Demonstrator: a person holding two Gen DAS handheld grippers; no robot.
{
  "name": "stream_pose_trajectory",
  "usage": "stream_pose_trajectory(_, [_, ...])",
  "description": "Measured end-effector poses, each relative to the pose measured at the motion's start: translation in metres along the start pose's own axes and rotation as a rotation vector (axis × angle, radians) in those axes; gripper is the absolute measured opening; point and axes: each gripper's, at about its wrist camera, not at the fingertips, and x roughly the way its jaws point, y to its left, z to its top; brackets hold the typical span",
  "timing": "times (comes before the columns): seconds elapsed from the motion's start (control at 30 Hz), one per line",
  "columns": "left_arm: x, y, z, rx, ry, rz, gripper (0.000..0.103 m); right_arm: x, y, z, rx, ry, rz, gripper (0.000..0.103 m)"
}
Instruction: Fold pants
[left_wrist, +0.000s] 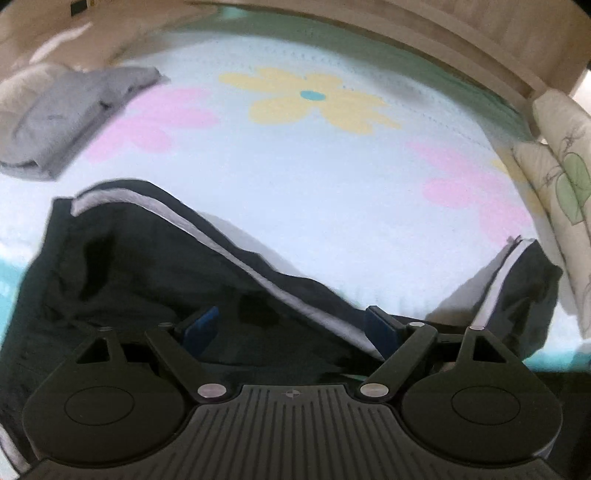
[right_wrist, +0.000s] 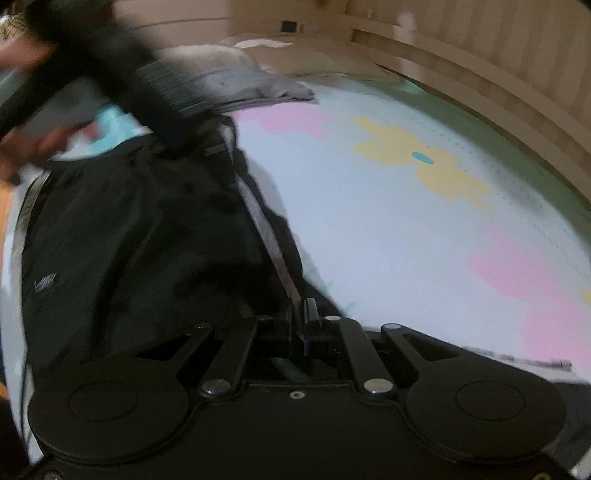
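Pants (left_wrist: 147, 266), dark navy or black with a white side stripe (left_wrist: 236, 251), lie crumpled on the bed (left_wrist: 332, 177), filling the lower half of the left wrist view and the left and centre of the right wrist view. Stripe is the usable long axis: in the left view it runs from upper left of the garment down to lower right, ending right at the left gripper (left_wrist: 291, 325). Left gripper's fingers (left_wrist: 380, 325) are spread wide, fabric between and under them, no pinch visible; stripe passes just inside the right-hand finger.

Right gripper (right_wrist: 306, 314) has fingers nearly together with the stripe edge (right_wrist: 273, 251) clamped between them; from there the stripe runs straight up and away toward upper left of that frame. Left arm appears there as a dark blurred shape (right_wrist: 122, 66) at upper left, over the far end of the pants.

Judgement: right hand already owns the seam, so the left is the free one and must close on the stripe edge lying just beside its right finger.

Folded grey garment (left_wrist: 74, 114) sits upper left on the bed, well apart from the pants. Leaf-print pillow (left_wrist: 565, 177) at right edge.
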Motion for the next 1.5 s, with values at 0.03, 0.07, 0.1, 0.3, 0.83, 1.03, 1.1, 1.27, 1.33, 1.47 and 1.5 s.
stream_pose_trajectory(0.03, [0.004,-0.001,0.001,-0.014,0.009,-0.006,0.085,-0.002,0.006,-0.006,0.011,0.010,-0.004,0.010])
stream_pose_trajectory(0.07, [0.009,-0.002,0.001,-0.025,0.022,-0.011,0.085,-0.002,0.010,-0.010,0.024,0.018,-0.008,0.006])
stream_pose_trajectory(0.1, [0.013,-0.003,0.000,-0.033,0.038,-0.010,0.085,-0.003,0.013,-0.014,0.030,0.025,-0.010,0.006])
stream_pose_trajectory(0.3, [0.034,-0.004,0.003,-0.074,0.105,0.030,0.084,0.001,0.016,-0.020,0.028,0.058,-0.028,0.006])
stream_pose_trajectory(0.83, [0.023,0.018,0.027,-0.108,0.060,-0.030,0.084,0.033,-0.039,0.038,0.122,-0.114,0.007,0.059])
stream_pose_trajectory(1.03, [0.025,0.017,0.025,-0.136,0.069,-0.070,0.085,0.029,-0.021,0.028,0.074,-0.074,0.050,0.013])
stream_pose_trajectory(1.1, [0.030,0.015,0.022,-0.133,0.090,-0.068,0.085,0.020,-0.010,0.021,0.036,-0.076,0.059,0.013])
stream_pose_trajectory(1.27, [0.040,0.010,0.012,-0.122,0.125,-0.038,0.064,0.006,0.012,0.007,-0.015,-0.052,0.102,0.013])
stream_pose_trajectory(1.33, [0.042,0.011,0.005,-0.133,0.136,-0.011,0.008,0.003,0.017,0.002,-0.017,-0.045,0.104,0.013])
stream_pose_trajectory(1.47, [0.032,0.014,-0.007,-0.149,0.098,-0.012,0.007,-0.006,0.009,0.000,0.046,-0.057,0.126,0.025])
stream_pose_trajectory(1.5, [0.028,0.012,-0.010,-0.126,0.086,-0.002,0.007,-0.012,0.002,0.000,0.091,-0.073,0.141,0.044])
